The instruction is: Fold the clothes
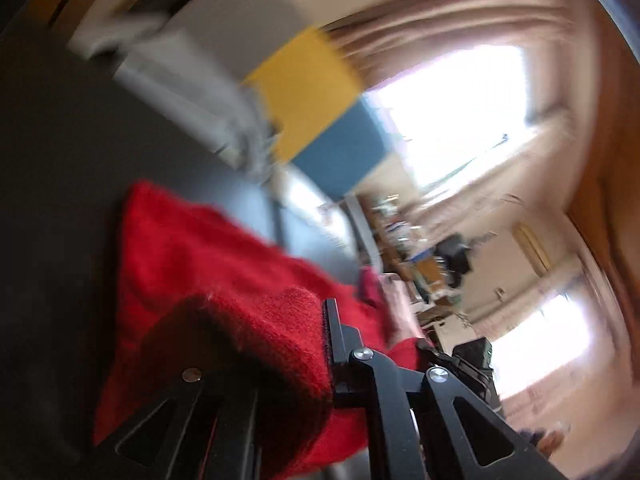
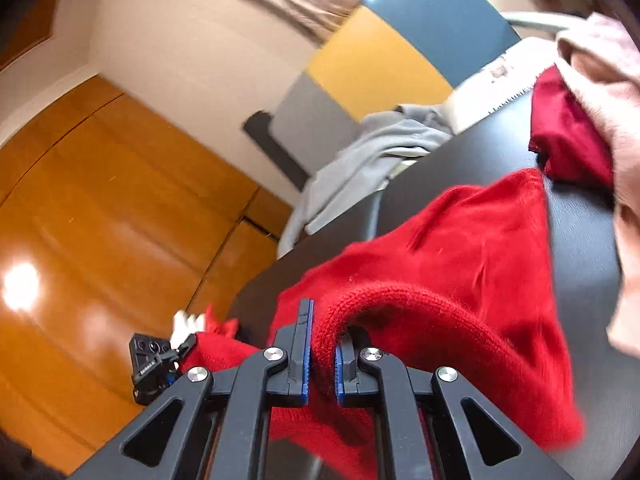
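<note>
A red knitted garment (image 1: 208,264) hangs stretched between my two grippers over a dark table (image 1: 60,200). My left gripper (image 1: 308,344) is shut on a thick red fold; the fabric drapes over and hides its left finger. In the right wrist view my right gripper (image 2: 322,344) is shut on the garment's ribbed edge (image 2: 400,300), with red cloth (image 2: 460,248) trailing right and down onto the table (image 2: 580,240). The left gripper (image 2: 154,364) shows at the lower left there, holding the other end.
A dark red cloth (image 2: 568,140) and a pale pink one (image 2: 608,92) lie at the table's far right. A grey garment (image 2: 372,160) is draped over a chair beyond the table edge. A yellow, blue and grey panel (image 2: 380,68) stands behind. Orange wooden floor (image 2: 100,220) lies left.
</note>
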`<state>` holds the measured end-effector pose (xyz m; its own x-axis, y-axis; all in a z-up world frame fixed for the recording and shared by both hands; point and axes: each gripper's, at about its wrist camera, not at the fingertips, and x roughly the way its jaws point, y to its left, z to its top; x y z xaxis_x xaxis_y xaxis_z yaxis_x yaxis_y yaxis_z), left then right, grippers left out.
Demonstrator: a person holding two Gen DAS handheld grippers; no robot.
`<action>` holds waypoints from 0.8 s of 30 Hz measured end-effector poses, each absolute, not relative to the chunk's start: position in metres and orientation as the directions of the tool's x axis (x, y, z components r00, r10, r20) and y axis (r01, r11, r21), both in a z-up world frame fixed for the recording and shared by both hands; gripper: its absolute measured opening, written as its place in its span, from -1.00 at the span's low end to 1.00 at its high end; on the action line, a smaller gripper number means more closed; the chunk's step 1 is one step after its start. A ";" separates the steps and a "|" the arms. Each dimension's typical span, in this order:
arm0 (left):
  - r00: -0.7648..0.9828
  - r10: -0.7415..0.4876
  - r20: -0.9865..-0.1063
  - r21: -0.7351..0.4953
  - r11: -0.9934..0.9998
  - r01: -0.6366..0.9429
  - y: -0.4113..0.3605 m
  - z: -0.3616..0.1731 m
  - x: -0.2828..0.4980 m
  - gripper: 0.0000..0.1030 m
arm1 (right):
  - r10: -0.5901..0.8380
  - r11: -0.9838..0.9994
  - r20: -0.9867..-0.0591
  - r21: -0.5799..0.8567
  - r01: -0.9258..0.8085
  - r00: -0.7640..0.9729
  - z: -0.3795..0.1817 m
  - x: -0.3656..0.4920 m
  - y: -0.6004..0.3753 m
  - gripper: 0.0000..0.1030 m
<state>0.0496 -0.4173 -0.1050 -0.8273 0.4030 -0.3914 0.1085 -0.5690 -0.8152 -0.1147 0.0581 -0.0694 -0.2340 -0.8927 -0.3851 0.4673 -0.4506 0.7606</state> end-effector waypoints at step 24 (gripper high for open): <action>-0.844 0.396 -0.362 -0.905 -0.366 0.217 -0.455 -0.136 0.060 -0.60 | -0.891 -0.448 -0.396 0.845 0.290 -0.223 -0.107 -0.144 0.069 -0.59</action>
<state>0.0601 -0.4551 -0.1362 -0.8436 0.3965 -0.3621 0.2165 -0.3659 -0.9051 -0.1442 0.0685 -0.1073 -0.2229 -0.8908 -0.3960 0.2904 -0.4485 0.8453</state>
